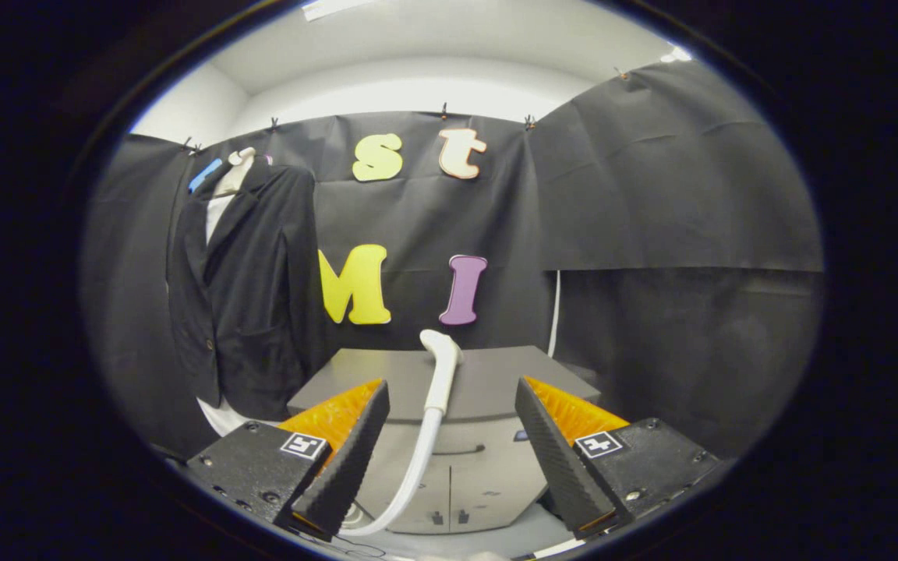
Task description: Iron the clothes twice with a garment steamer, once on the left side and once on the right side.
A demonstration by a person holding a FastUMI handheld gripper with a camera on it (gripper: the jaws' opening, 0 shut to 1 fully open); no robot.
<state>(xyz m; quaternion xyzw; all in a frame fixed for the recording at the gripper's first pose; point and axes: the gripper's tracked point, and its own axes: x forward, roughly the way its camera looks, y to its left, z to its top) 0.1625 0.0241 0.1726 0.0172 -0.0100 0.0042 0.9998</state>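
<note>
Hand-held gripper (453, 444): fingers spread wide, holding nothing.
Steamer head (440, 374): between and just beyond the fingers, handle upright, hose trailing down, against the grey cabinet (488, 389).
Black jacket (242, 304): hanging farther off, leftward.

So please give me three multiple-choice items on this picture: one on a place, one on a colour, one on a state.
1. Where does the steamer head stand?
A. between the tool's fingers, ahead of them
B. inside the jacket
C. on the floor

2. What colour is the hanging jacket?
A. red
B. black
C. yellow

3. How is the tool?
A. shut on the steamer head
B. shut on the jacket
C. open, holding nothing

Key: 1 A, the head and its hose rise in the gap between the fingers, in front of the grey cabinet. 2 B, the jacket is black over a white shirt. 3 C, the fingers stand wide apart and touch nothing.
</note>
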